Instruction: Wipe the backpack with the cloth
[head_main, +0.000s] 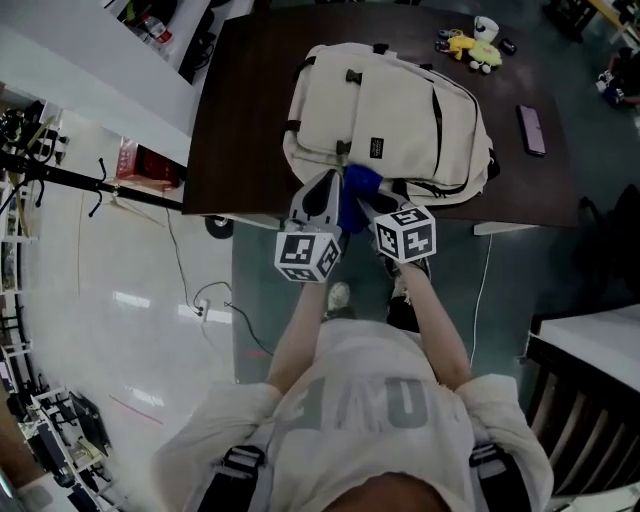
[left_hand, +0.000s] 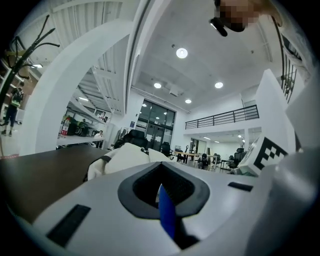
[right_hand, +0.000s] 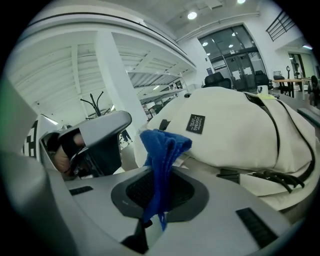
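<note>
The jaws of the left gripper are pressed together on a thin blue edge of the cloth. The jaws of the right gripper are likewise closed, pinching a thicker bunch of it that stands up between them. The dark table carries the cream backpack, which lies flat with its front panel and black label facing up. Both grippers hang side by side at its near edge, the one nearest the person, with the cloth stretched short between them. Whether the cloth touches the fabric there or hangs just in front of it cannot be told. Judging by this, the wiping is at or near its start: the cloth is gathered rather than spread, and the whole broad panel beyond it looks yet to be covered. A phone and a small yellow toy lie well apart from the work.
</note>
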